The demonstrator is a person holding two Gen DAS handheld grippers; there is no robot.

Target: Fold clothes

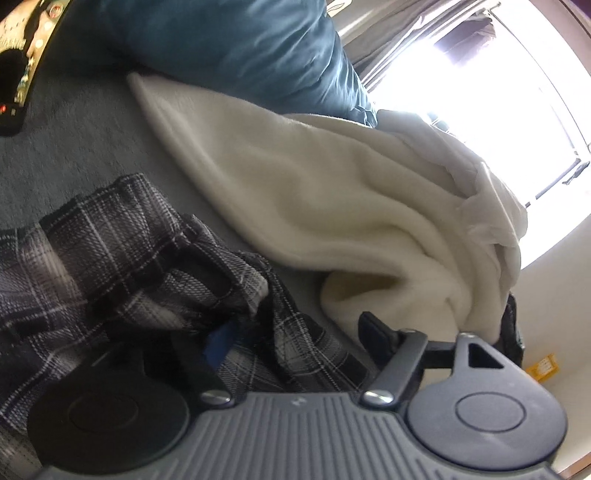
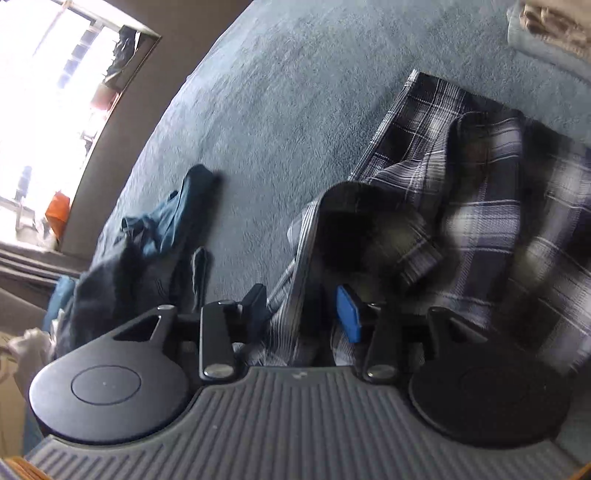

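A black, grey and white plaid shirt (image 1: 122, 258) lies crumpled on the grey-blue bed cover (image 1: 74, 155). My left gripper (image 1: 295, 336) is low over the shirt's edge, jaws wide apart; plaid cloth lies loose between its fingers and the pads do not press it. In the right wrist view the same plaid shirt (image 2: 480, 192) spreads to the right. My right gripper (image 2: 303, 310) stands open, and a striped fold of the shirt runs up between its black finger and its blue pad (image 2: 349, 314) without being pinched.
A cream fleece blanket (image 1: 332, 192) lies bunched just beyond the left gripper, with a teal pillow (image 1: 258, 48) behind it. Dark blue clothes (image 2: 162, 229) are piled left of the right gripper. Folded cloth (image 2: 546, 33) sits at the far right. Bright windows flank the bed.
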